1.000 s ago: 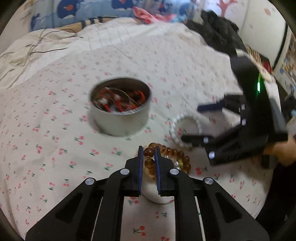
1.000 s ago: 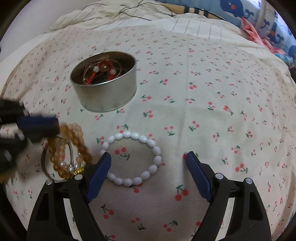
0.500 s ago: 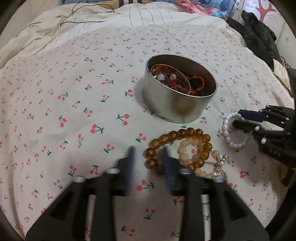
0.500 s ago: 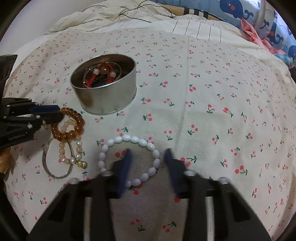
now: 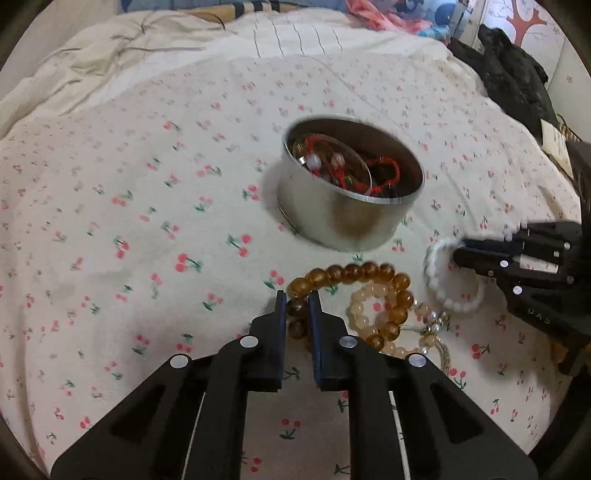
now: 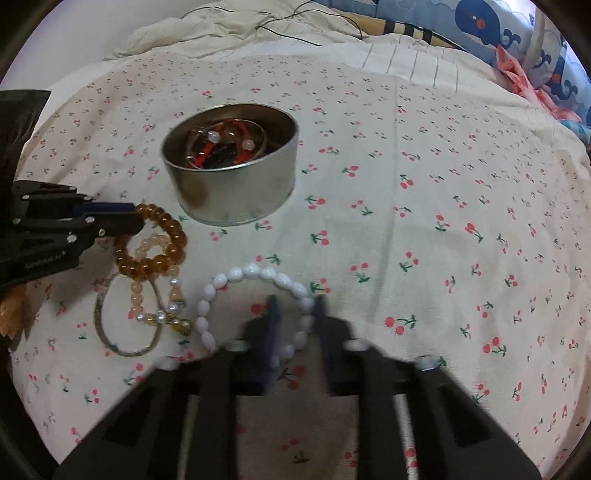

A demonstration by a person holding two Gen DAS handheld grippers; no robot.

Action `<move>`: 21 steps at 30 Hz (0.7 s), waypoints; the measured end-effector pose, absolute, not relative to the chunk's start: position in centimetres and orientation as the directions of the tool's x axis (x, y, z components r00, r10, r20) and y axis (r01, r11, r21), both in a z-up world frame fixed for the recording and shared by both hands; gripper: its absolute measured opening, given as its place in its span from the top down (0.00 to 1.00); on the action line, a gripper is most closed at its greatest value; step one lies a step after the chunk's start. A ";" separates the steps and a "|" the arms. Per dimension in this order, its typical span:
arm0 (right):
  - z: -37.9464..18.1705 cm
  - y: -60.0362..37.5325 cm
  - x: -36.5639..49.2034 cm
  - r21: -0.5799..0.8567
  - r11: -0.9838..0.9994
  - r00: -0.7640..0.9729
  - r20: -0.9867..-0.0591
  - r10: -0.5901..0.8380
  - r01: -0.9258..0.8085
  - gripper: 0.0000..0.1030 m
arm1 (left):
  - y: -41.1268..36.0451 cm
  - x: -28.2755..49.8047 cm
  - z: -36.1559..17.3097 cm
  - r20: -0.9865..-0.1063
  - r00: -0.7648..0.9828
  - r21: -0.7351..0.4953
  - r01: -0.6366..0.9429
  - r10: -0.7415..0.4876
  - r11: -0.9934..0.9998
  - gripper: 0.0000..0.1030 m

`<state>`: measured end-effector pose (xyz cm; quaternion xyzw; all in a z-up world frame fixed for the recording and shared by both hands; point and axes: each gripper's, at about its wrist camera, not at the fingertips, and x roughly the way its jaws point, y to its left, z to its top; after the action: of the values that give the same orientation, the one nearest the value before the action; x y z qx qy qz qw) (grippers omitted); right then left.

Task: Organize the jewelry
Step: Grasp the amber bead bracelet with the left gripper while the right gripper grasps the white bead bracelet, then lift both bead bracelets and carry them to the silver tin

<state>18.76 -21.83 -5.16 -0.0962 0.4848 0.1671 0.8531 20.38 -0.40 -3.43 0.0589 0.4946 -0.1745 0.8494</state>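
A round metal tin [image 5: 351, 184] [image 6: 231, 162] sits on the cherry-print bedsheet and holds red cord and bead jewelry. My left gripper [image 5: 298, 301] is shut on an amber bead bracelet [image 5: 354, 275] [image 6: 162, 243] in front of the tin. A pale peach bead bracelet [image 5: 364, 306] [image 6: 147, 247] and a thin metal bangle [image 6: 125, 325] lie tangled with it. My right gripper [image 6: 295, 312] is blurred, its jaws closing around the right side of a white bead bracelet [image 6: 255, 275] [image 5: 443, 291]; whether it grips is unclear.
The bedsheet [image 6: 424, 221] covers a bed with rumpled bedding and cables at the back [image 6: 221, 22]. Black clothing [image 5: 509, 74] lies at the far right. A whale-print pillow [image 6: 498, 26] lies at the back right.
Both grippers have closed: the left from open to shut on the amber bracelet, the right from wide open to narrow around the white bracelet. Both moved slightly forward.
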 end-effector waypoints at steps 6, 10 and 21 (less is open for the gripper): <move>-3.8 -22.3 19.0 0.039 0.932 0.525 -0.817 0.238 -0.362 0.92 | 1.3 21.1 -2.4 -0.843 0.484 -0.097 0.292 -0.235 0.952 0.90; -4.9 -22.2 19.4 0.009 0.940 0.495 -0.848 0.188 -0.341 0.61 | 0.5 21.3 -3.5 -0.870 0.452 -0.063 0.292 -0.196 0.954 0.89; -5.4 -21.4 18.8 0.018 0.924 0.474 -0.855 0.213 -0.383 0.92 | 0.1 21.0 -4.3 -0.882 0.437 -0.034 0.311 -0.175 0.950 0.90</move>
<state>18.82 -21.39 -5.40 -0.0879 0.4825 0.1744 0.8539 21.05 0.14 -4.28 0.0666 0.5105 -0.1437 0.8452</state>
